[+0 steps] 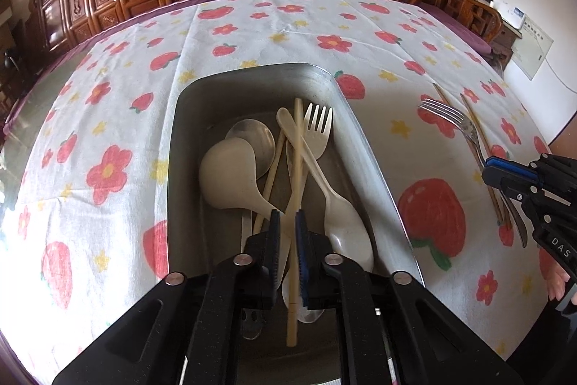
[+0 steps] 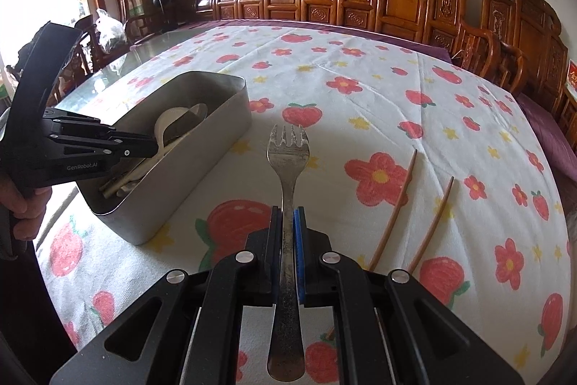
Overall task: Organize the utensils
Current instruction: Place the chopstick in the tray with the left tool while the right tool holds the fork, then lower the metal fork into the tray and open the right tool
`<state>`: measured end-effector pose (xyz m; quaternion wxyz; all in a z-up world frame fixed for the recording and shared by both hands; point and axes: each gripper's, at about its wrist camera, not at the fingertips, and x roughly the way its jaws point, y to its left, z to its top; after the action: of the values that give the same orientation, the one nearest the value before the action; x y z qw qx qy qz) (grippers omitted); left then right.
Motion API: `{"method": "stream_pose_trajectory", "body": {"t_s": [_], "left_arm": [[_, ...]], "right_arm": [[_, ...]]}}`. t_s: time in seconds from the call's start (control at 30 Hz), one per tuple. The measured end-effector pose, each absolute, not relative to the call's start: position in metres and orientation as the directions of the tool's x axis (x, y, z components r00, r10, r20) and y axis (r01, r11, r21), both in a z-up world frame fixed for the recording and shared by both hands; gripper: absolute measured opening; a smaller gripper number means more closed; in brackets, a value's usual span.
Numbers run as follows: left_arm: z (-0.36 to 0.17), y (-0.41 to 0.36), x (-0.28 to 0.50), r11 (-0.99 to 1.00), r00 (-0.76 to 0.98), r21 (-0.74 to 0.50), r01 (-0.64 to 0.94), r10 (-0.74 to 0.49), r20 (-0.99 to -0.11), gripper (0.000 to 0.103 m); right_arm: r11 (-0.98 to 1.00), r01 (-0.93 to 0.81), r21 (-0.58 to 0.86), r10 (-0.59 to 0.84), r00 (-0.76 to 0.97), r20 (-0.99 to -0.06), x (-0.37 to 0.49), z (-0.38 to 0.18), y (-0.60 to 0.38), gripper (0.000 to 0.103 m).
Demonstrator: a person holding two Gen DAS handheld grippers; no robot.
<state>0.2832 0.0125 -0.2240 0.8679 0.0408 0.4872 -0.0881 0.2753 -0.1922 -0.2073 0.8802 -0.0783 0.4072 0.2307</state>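
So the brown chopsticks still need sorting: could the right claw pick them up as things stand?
Probably not yet: the right claw is shut on the metal fork. The brown chopsticks lie uncovered on the tablecloth beside it.

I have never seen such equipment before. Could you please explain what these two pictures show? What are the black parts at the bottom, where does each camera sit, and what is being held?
There is no robot here. A person holds a hand-operated gripper in each hand, and each has a camera looking forward along its two fingers.

In the left wrist view, the left gripper is above a metal tin and closes on a pale chopstick. The tin also contains pale spoons and a pale fork.

In the right wrist view, the right gripper grips a metal fork by its handle, tines pointing away. Two brown chopsticks lie on the flowered tablecloth to its right. The tin stands at the left, with the other gripper reaching over it.
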Motion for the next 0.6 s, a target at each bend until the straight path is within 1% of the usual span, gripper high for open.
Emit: {"method": "stream_pose_trajectory", "body": {"t_s": [0.03,0.07,0.13,0.23,0.27,0.43,0.5,0.53,0.57,0.6], "left_arm": [[-0.223,0.013,0.282,0.982,0.514,-0.012,0.190,-0.110,-0.850,0.022],[-0.220,0.015,0.281,0.982,0.524,-0.008,0.187,-0.107,-0.845,0.027],[-0.213,0.019,0.278,0.984,0.545,-0.006,0.176,-0.103,-0.832,0.030],[-0.202,0.027,0.276,0.988,0.577,-0.005,0.155,-0.094,-0.811,0.038],[-0.199,0.030,0.275,0.989,0.585,-0.003,0.149,-0.090,-0.806,0.039],[-0.189,0.041,0.273,0.992,0.609,0.010,0.124,-0.068,-0.790,0.039],[-0.184,0.045,0.272,0.993,0.619,0.012,0.115,-0.063,-0.783,0.042],[-0.182,0.048,0.271,0.994,0.626,0.010,0.109,-0.061,-0.778,0.046],[-0.179,0.050,0.270,0.994,0.631,0.008,0.105,-0.061,-0.774,0.053],[-0.177,0.053,0.269,0.995,0.639,0.005,0.101,-0.061,-0.767,0.054]], "right_arm": [[0.881,-0.471,0.052,0.344,0.561,-0.753,0.275,-0.207,-0.192,0.008],[0.880,-0.472,0.054,0.347,0.560,-0.752,0.275,-0.206,-0.191,0.008],[0.877,-0.477,0.059,0.354,0.557,-0.752,0.274,-0.204,-0.190,0.008],[0.871,-0.485,0.072,0.365,0.543,-0.756,0.274,-0.201,-0.187,0.008],[0.869,-0.489,0.075,0.369,0.538,-0.758,0.273,-0.200,-0.185,0.008],[0.867,-0.493,0.066,0.364,0.537,-0.761,0.270,-0.197,-0.176,0.008],[0.866,-0.494,0.069,0.367,0.537,-0.760,0.269,-0.195,-0.173,0.008],[0.865,-0.497,0.071,0.370,0.536,-0.759,0.268,-0.193,-0.169,0.008],[0.863,-0.499,0.071,0.372,0.536,-0.758,0.268,-0.192,-0.166,0.008],[0.862,-0.503,0.071,0.374,0.535,-0.758,0.267,-0.190,-0.164,0.008]]}}
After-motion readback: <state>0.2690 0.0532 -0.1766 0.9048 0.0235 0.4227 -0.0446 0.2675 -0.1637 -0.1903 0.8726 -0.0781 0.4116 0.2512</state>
